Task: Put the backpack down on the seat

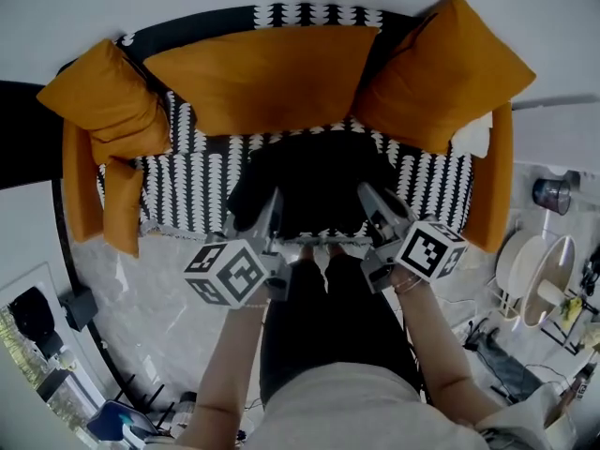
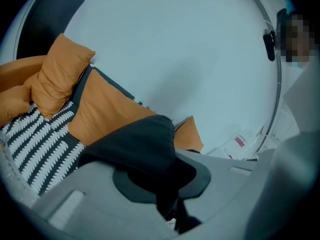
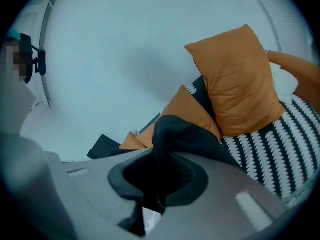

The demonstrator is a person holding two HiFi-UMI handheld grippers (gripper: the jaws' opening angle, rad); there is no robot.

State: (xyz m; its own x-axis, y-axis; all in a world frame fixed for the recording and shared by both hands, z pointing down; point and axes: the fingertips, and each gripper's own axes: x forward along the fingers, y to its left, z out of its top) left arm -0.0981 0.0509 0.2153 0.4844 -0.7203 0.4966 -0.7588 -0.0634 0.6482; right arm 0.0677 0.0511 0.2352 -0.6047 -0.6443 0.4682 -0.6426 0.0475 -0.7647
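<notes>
A black backpack [image 1: 314, 181] rests on the sofa's black-and-white patterned seat [image 1: 192, 190], in front of the orange back cushions. My left gripper [image 1: 265, 216] is shut on its left side, and black fabric [image 2: 145, 149] bulges up between that gripper's jaws in the left gripper view. At the bag's right side my right gripper [image 1: 373, 212] is shut on it too, and a fold of black fabric [image 3: 172, 134] rises from its jaws in the right gripper view. The bag's lower part is hidden behind both grippers.
Orange cushions stand along the sofa: one wide at the back [image 1: 258, 75], one at the left [image 1: 108, 101], one at the right [image 1: 445, 73]. Orange armrests [image 1: 492, 190] close both ends. A fan [image 1: 539, 275] and cables lie on the marble floor at the right.
</notes>
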